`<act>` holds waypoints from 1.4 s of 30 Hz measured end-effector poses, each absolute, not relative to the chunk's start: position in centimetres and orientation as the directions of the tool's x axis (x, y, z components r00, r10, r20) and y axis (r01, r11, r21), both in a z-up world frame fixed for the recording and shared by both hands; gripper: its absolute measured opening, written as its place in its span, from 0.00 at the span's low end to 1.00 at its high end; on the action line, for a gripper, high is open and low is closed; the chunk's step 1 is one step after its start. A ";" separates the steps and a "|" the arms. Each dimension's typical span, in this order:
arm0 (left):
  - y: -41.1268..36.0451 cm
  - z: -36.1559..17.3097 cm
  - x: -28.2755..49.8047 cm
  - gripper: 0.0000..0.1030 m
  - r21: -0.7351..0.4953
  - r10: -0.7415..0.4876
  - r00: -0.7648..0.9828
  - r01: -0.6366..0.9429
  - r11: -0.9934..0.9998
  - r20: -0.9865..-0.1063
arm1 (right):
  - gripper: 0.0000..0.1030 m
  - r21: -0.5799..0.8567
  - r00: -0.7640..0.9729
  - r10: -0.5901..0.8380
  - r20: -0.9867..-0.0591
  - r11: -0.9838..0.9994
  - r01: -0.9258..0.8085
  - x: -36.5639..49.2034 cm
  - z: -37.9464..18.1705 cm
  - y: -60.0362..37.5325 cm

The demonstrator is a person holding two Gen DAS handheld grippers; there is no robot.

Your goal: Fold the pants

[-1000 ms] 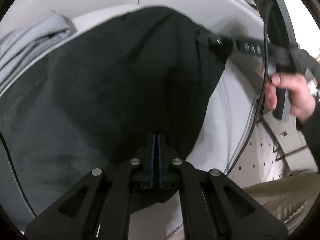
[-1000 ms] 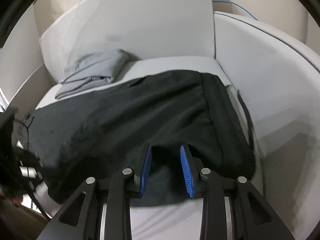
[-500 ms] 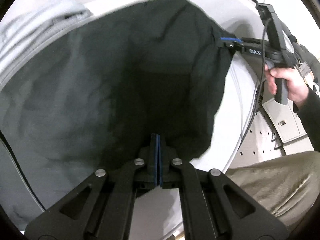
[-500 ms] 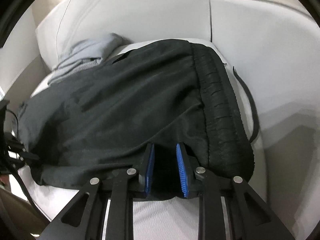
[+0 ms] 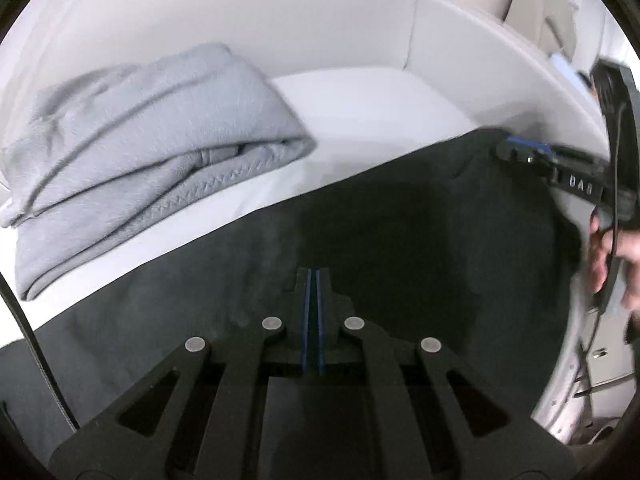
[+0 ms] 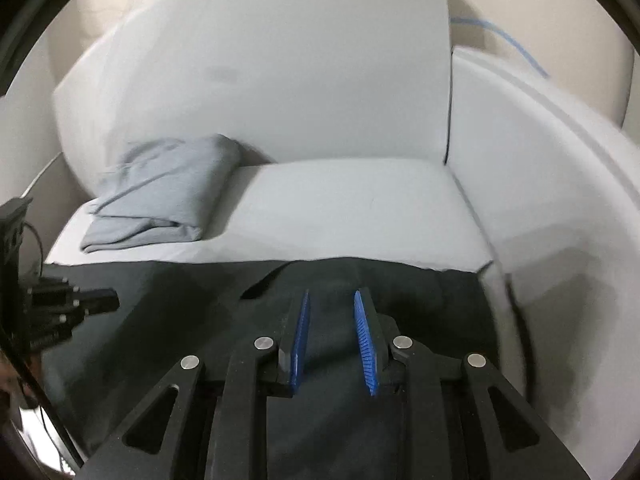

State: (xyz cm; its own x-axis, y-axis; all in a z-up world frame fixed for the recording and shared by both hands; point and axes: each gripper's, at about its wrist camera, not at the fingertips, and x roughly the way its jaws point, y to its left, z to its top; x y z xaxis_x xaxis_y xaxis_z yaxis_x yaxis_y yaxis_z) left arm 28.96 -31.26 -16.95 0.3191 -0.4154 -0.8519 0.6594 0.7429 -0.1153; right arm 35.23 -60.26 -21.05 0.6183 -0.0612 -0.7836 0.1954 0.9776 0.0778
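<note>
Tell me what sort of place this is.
Probably a living room or lounge corner. The black pants lie across the seat of a white upholstered armchair with a tall back cushion and curved arm, and a folded grey garment sits at the back of the seat.

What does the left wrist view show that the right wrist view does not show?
Only the left wrist view shows the person's hand gripping the right claw's handle, and the zigzag hem stitching on the grey garment. Only the right wrist view shows the blue cable behind the sofa, and the right claw closed on a ridge of the black pants. Both show the grey garment, pants and sofa.
</note>
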 end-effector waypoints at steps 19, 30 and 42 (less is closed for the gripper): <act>-27.0 -19.3 32.9 0.00 -0.012 -0.310 0.390 0.606 0.796 -0.867 | 0.18 0.021 0.499 -0.116 -0.859 0.966 0.259 36.6 -26.0 -64.6; -21.3 -5.9 24.8 0.75 -0.205 -0.613 0.492 0.652 0.730 -0.618 | 0.67 0.238 0.659 0.003 -0.752 0.933 0.268 25.5 -16.4 -61.2; -14.5 2.1 13.5 0.80 -0.220 -0.637 0.521 0.650 0.727 -0.568 | 0.80 0.353 0.666 0.025 -0.745 0.863 0.363 14.1 -12.3 -60.2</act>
State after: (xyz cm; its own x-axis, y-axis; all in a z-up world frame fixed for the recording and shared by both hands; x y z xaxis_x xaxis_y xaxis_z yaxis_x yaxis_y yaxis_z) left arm 13.51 -14.54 2.14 0.5207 -0.6375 -0.5679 0.6500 0.7273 -0.2203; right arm 14.13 -60.18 -12.31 0.6662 0.0246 -0.7454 0.3626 0.8627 0.3525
